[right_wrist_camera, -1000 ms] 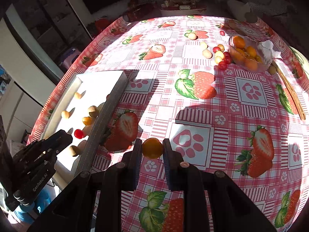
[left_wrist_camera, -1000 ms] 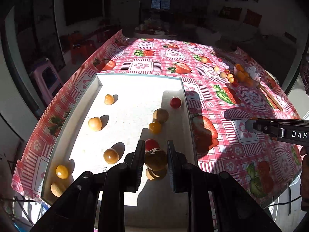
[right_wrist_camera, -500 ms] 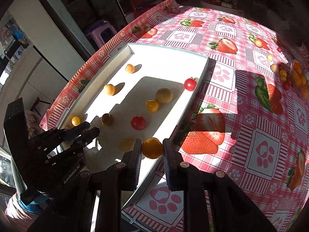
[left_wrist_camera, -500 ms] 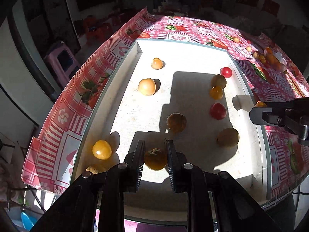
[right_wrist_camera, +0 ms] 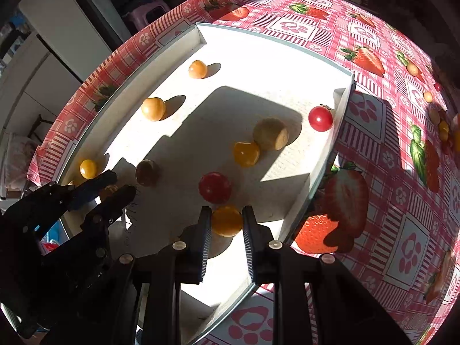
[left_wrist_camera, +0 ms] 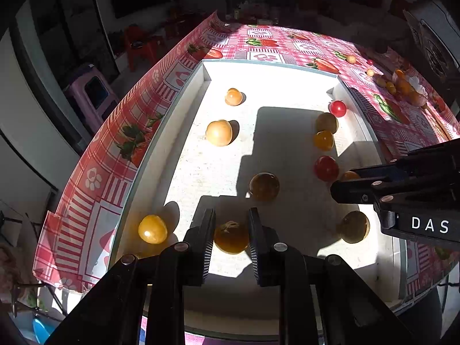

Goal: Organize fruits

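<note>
A white tray (left_wrist_camera: 290, 69) (right_wrist_camera: 276, 40) lies on the strawberry tablecloth and holds several small round fruits, yellow, orange, brownish and red. My left gripper (left_wrist_camera: 231, 231) is shut on a brownish-orange fruit (left_wrist_camera: 231, 237) low over the tray's near end. In the right wrist view my right gripper (right_wrist_camera: 226, 220) is shut on a yellow-orange fruit (right_wrist_camera: 226, 220) above the tray floor, just in front of a red tomato (right_wrist_camera: 215, 187). The right gripper (left_wrist_camera: 339, 191) also reaches in from the right in the left wrist view, and the left gripper (right_wrist_camera: 118, 185) shows at lower left in the right wrist view.
A clear bowl (left_wrist_camera: 408, 86) of orange fruits stands at the table's far right with loose small fruits (left_wrist_camera: 369, 72) scattered beside it. A purple stool (left_wrist_camera: 92, 92) stands off the table's left edge. The tray's right wall (right_wrist_camera: 330, 155) runs close to my right gripper.
My right gripper has carried its yellow-orange fruit from the tablecloth leftward over the tray. My left gripper moved toward the tray's near end with its fruit, then stayed still.
</note>
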`<state>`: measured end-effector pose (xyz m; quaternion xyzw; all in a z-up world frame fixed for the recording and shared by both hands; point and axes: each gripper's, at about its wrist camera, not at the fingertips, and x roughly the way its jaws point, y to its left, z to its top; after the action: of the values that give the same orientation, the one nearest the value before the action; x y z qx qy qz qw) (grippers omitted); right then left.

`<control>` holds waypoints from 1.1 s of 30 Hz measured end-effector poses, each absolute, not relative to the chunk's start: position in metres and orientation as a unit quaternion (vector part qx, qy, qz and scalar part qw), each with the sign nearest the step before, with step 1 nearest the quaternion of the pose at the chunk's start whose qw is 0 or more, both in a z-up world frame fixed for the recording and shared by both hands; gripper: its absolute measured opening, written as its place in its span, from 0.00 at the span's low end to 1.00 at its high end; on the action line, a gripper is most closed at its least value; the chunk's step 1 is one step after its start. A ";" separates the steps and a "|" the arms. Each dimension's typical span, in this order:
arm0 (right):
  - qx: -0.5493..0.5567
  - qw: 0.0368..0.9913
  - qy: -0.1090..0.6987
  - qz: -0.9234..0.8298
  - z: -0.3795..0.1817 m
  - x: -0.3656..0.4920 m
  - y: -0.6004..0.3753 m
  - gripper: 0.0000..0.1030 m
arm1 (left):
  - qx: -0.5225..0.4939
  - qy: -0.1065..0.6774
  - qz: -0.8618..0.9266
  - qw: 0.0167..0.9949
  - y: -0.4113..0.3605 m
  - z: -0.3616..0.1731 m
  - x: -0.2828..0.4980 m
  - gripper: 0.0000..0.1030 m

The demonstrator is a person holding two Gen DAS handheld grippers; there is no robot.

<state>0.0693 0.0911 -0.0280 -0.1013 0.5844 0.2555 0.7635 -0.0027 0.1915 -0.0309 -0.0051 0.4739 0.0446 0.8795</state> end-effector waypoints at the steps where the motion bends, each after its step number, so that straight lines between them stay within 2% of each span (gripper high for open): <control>1: -0.100 0.764 0.584 0.256 -0.028 0.069 0.091 0.24 | -0.006 0.474 0.045 0.879 0.192 -0.031 -0.002 0.24; 2: -0.100 0.765 0.582 0.256 -0.026 0.068 0.091 0.24 | -0.008 0.474 0.045 0.879 0.192 -0.031 -0.003 0.24; 3: -0.101 0.768 0.579 0.256 -0.025 0.066 0.091 0.29 | -0.011 0.474 0.048 0.879 0.193 -0.031 -0.003 0.24; 4: -0.102 0.771 0.574 0.257 -0.021 0.064 0.091 0.40 | -0.014 0.474 0.051 0.879 0.194 -0.031 -0.004 0.25; 5: -0.101 0.774 0.567 0.262 -0.017 0.060 0.090 0.44 | -0.018 0.472 0.052 0.880 0.195 -0.030 -0.005 0.47; 6: -0.103 0.777 0.562 0.265 -0.012 0.057 0.090 0.51 | -0.021 0.464 0.056 0.884 0.196 -0.029 -0.007 0.75; 7: -0.109 0.781 0.555 0.265 -0.008 0.053 0.090 0.59 | -0.020 0.449 0.062 0.891 0.196 -0.025 -0.011 0.80; 15: -0.137 0.802 0.524 0.254 0.016 0.036 0.082 0.76 | -0.014 0.434 0.069 0.898 0.194 -0.012 -0.018 0.80; 19: -0.138 0.807 0.521 0.240 0.021 0.033 0.075 0.79 | -0.020 0.435 0.073 0.897 0.192 -0.012 -0.024 0.80; 20: -0.143 0.808 0.520 0.237 0.021 0.032 0.073 0.80 | -0.020 0.436 0.077 0.896 0.191 -0.012 -0.025 0.84; 21: -0.147 0.809 0.519 0.234 0.022 0.031 0.072 0.80 | -0.019 0.438 0.080 0.895 0.190 -0.012 -0.025 1.00; 30: -0.153 0.816 0.512 0.218 0.019 0.022 0.066 0.84 | 0.010 0.433 0.097 0.896 0.174 0.000 -0.034 1.00; 32: -0.151 0.815 0.515 0.218 0.018 0.021 0.064 0.89 | 0.021 0.434 0.107 0.894 0.170 0.001 -0.035 1.00; 33: -0.148 0.816 0.514 0.218 0.018 0.019 0.063 0.97 | 0.024 0.433 0.110 0.894 0.169 0.002 -0.036 1.00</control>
<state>0.0195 0.0632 0.0178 -0.1476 0.5141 0.2177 0.8164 -0.0362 0.1689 0.0021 0.0239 0.4333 0.1101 0.8942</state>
